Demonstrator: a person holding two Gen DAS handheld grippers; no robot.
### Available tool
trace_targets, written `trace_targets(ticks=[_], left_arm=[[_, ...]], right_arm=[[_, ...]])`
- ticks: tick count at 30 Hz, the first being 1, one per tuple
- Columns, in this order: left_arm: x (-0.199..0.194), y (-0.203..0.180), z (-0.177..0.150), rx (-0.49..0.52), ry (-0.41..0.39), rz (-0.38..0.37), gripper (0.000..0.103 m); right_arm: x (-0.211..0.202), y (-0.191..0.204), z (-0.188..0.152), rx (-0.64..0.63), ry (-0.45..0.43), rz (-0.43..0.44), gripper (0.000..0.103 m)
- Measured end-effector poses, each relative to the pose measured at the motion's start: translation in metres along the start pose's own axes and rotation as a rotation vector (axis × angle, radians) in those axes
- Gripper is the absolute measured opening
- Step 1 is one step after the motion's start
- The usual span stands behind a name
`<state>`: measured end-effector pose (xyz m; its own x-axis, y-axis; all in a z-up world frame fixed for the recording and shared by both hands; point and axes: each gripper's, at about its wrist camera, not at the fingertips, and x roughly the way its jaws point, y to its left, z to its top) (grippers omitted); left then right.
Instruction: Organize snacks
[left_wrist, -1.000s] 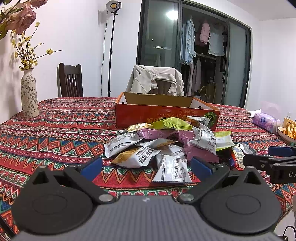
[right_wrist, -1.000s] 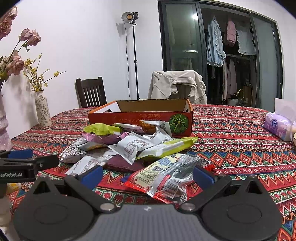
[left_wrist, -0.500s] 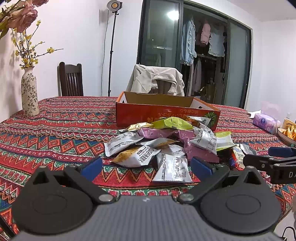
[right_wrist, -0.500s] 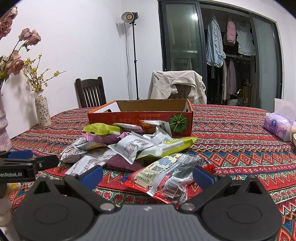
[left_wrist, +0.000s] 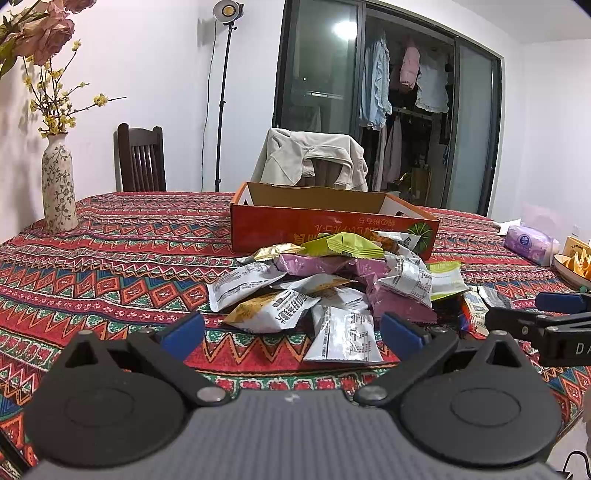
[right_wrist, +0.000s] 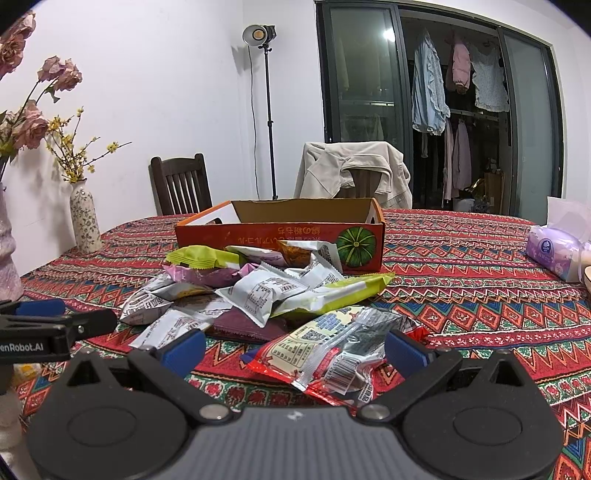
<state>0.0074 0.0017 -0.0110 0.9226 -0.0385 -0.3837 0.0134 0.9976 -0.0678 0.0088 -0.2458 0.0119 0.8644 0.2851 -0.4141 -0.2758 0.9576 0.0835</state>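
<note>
Hovering wide open, right gripper (right_wrist: 293, 350) straddles the red-edged packet (right_wrist: 332, 354), its long axis crosswise, on the near side of the orange box (right_wrist: 280, 236); left gripper (left_wrist: 291, 332), also wide, faces the white packet (left_wrist: 345, 334).

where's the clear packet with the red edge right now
In the right wrist view the clear plastic snack packet with the red edge lies flat on the patterned tablecloth, nearest the open right tool, in front of the yellow-green wrapper.
</note>
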Motion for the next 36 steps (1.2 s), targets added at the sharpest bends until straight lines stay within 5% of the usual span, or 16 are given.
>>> trace_targets(ticks=[36], left_arm=[[0.0013,-0.0006,0.0028,-0.007,0.004,0.006,0.103]], right_arm=[[0.0068,-0.0031,0.0039,-0.002,0.011,-0.048,0.103]])
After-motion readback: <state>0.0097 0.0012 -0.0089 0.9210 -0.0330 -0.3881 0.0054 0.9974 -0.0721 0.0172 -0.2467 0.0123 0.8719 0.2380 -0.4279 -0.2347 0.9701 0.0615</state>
